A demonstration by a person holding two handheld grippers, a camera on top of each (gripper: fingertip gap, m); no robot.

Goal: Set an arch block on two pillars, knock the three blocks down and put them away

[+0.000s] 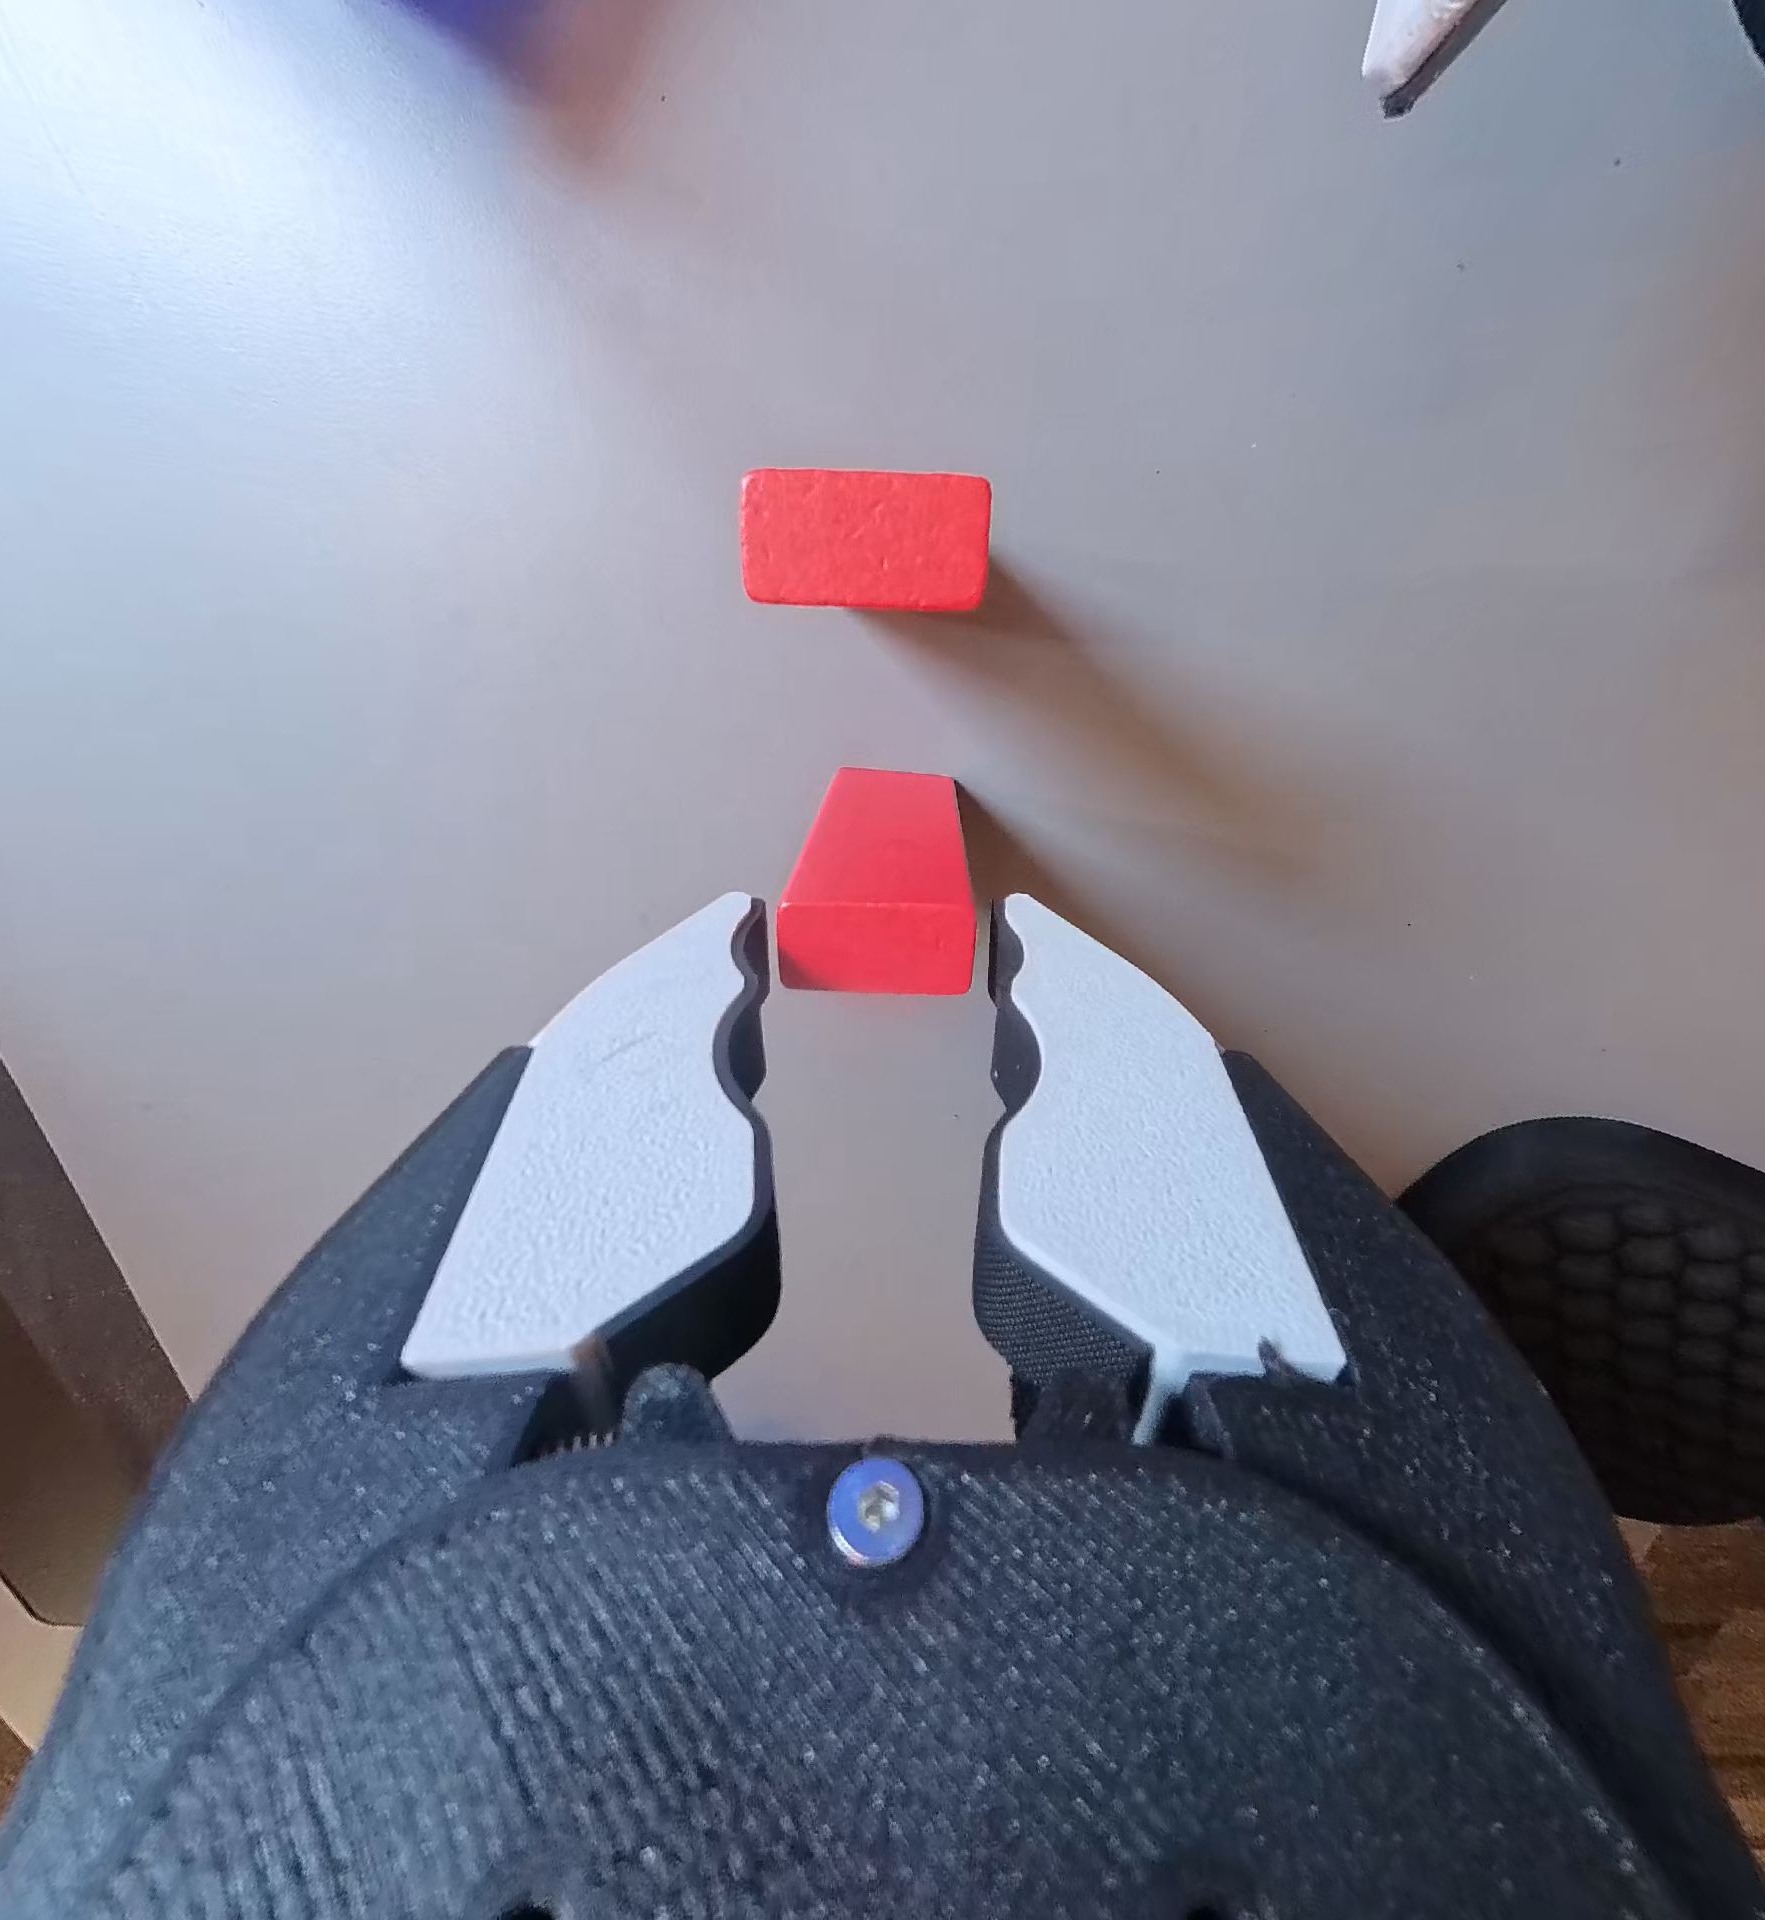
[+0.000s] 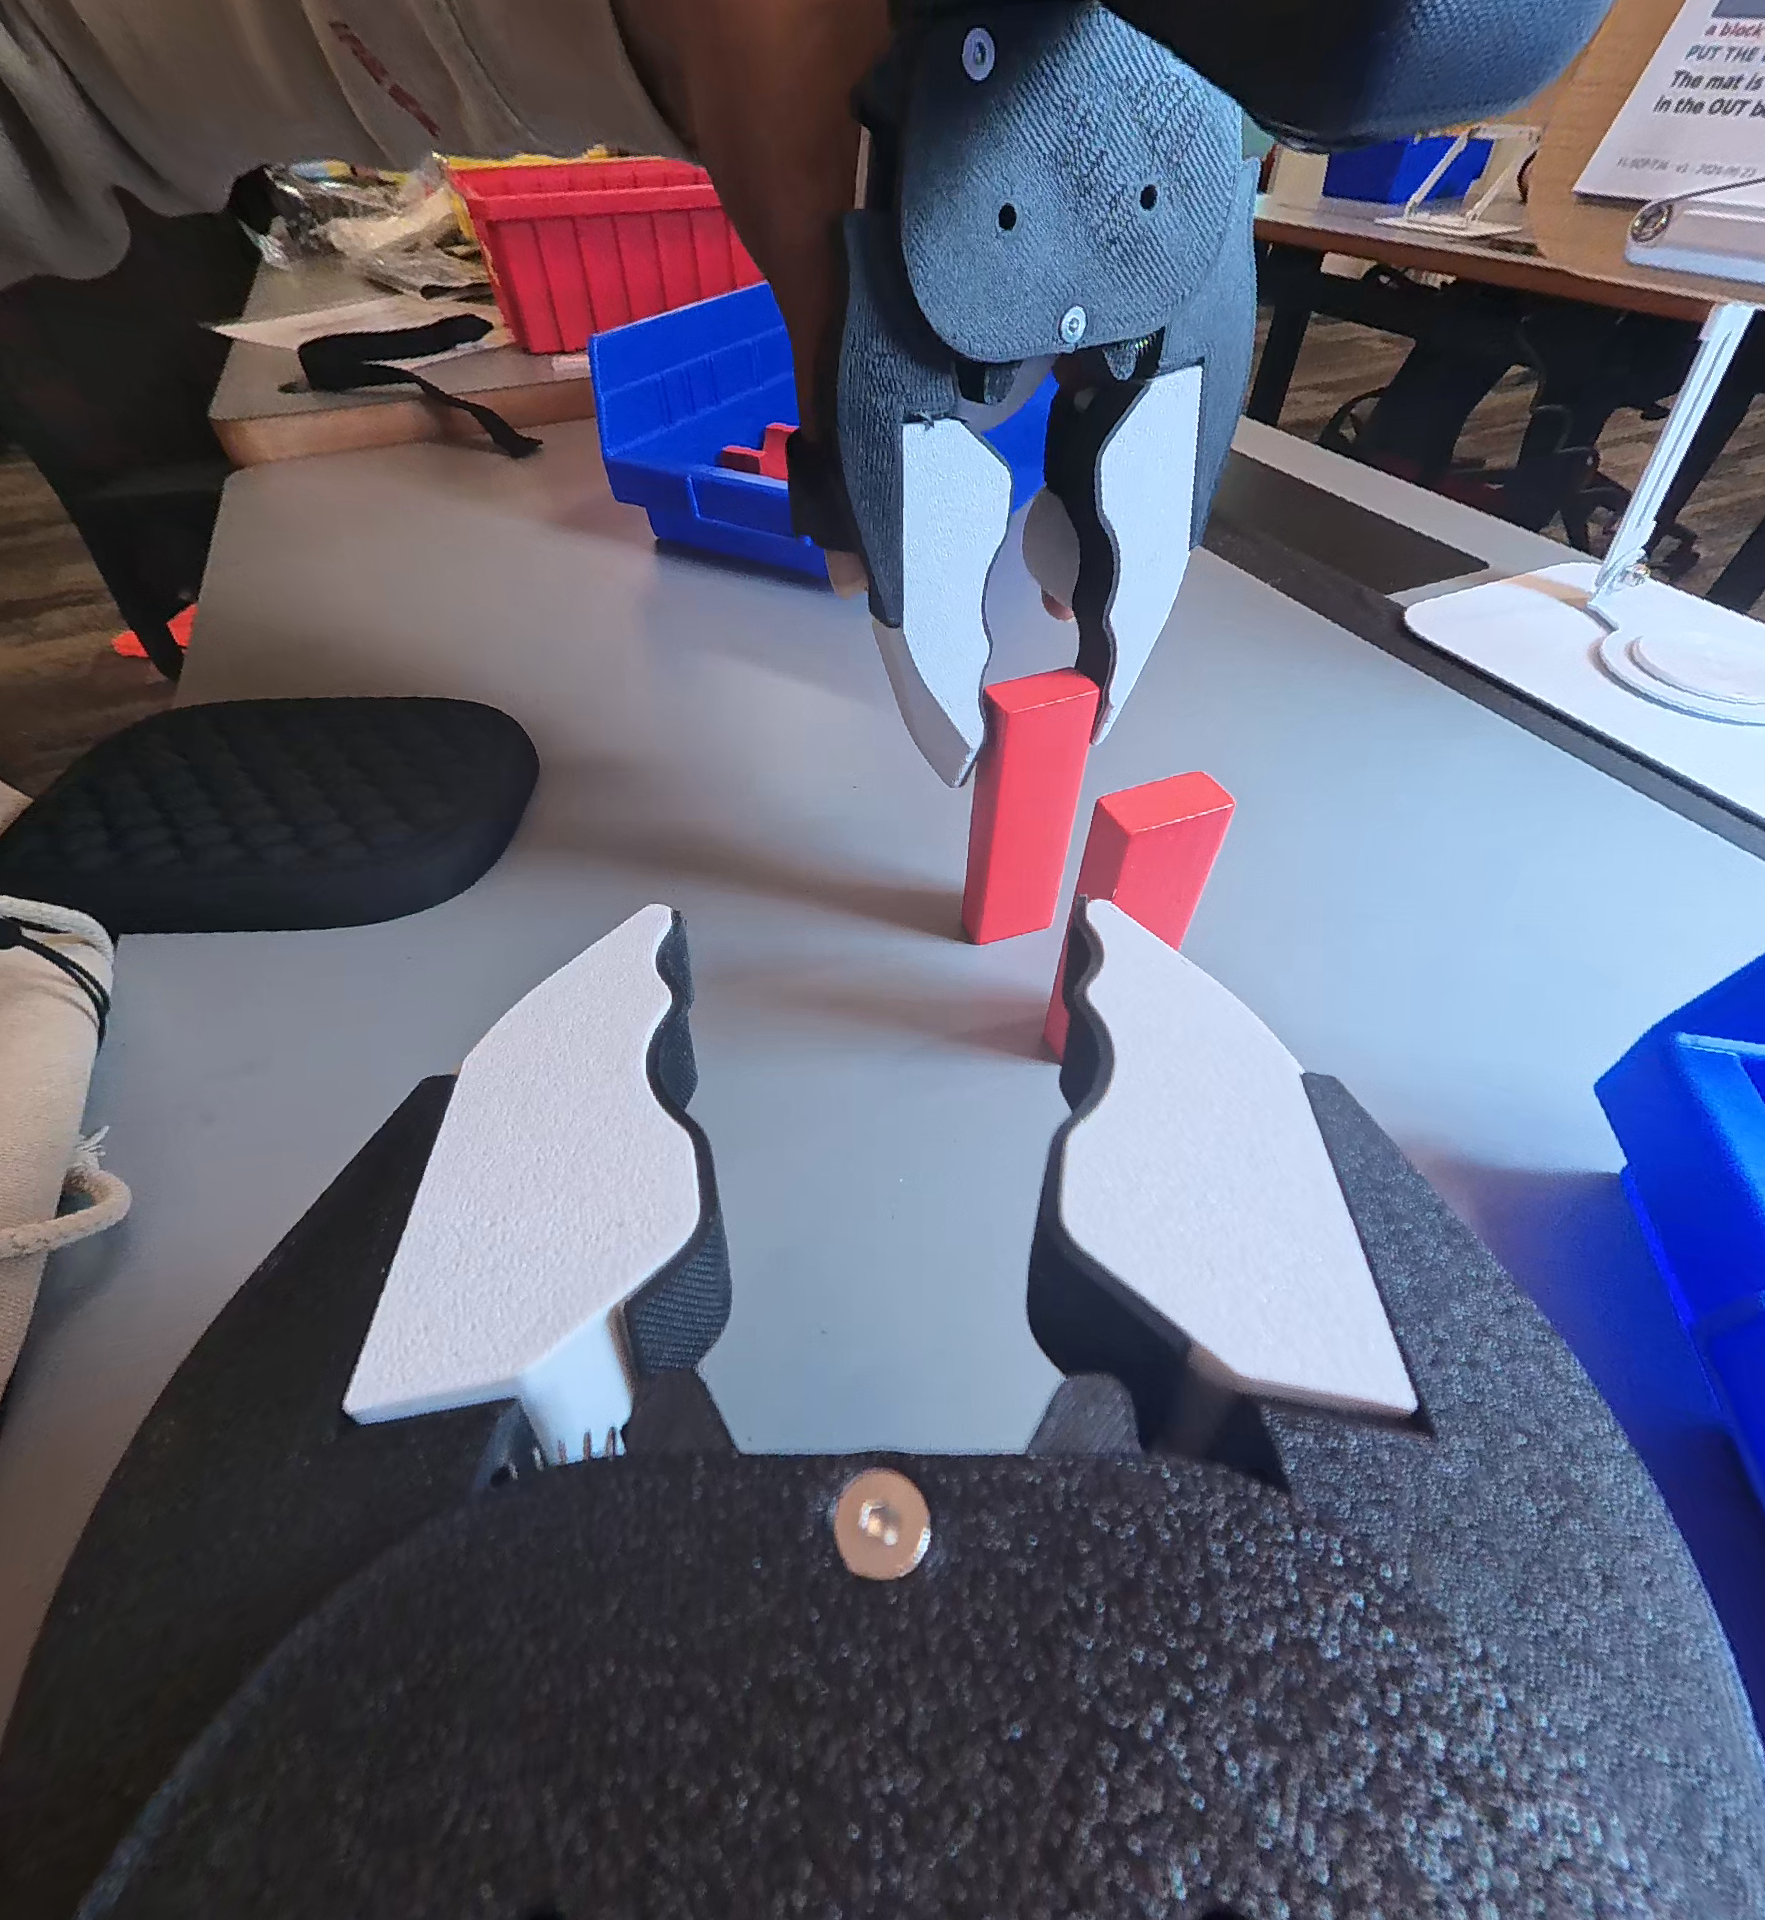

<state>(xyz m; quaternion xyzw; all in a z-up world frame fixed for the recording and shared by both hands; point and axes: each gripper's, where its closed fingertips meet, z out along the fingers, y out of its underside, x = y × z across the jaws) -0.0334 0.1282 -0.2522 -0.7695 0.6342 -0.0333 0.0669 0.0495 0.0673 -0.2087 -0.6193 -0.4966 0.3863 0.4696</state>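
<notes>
I am holding my left gripper (image 1: 876,940) straight down over the grey table (image 1: 338,623); its jaws are sitting partly open around the top end of one upright red pillar (image 1: 876,914), a thin gap showing on each side in the left wrist view, so I am not gripping it firmly that I can see; in the right wrist view the same left gripper (image 2: 1034,727) is hanging from above with its fingers (image 2: 945,582) flanking the top of that pillar (image 2: 1029,810), whose foot is standing on the table (image 2: 545,644).

The second red pillar (image 1: 865,537) is standing upright just beyond the first, apart from it; in the right wrist view this second pillar (image 2: 1158,852) is standing nearer to me, its lower part hidden behind my right finger.

My right gripper (image 2: 878,977) is hovering low over the table with its jaws wide open and nothing between them; its right fingertip is lying in front of the second pillar, and I cannot tell whether they are touching.

A blue bin (image 2: 691,436) is sitting at the far side of the table with a red block (image 2: 758,452) inside, too hidden to name its shape; a red bin (image 2: 597,244) is sitting behind it; another blue bin (image 2: 1730,1164) is sitting at my right; a black pad (image 2: 254,810) is lying at the left.
</notes>
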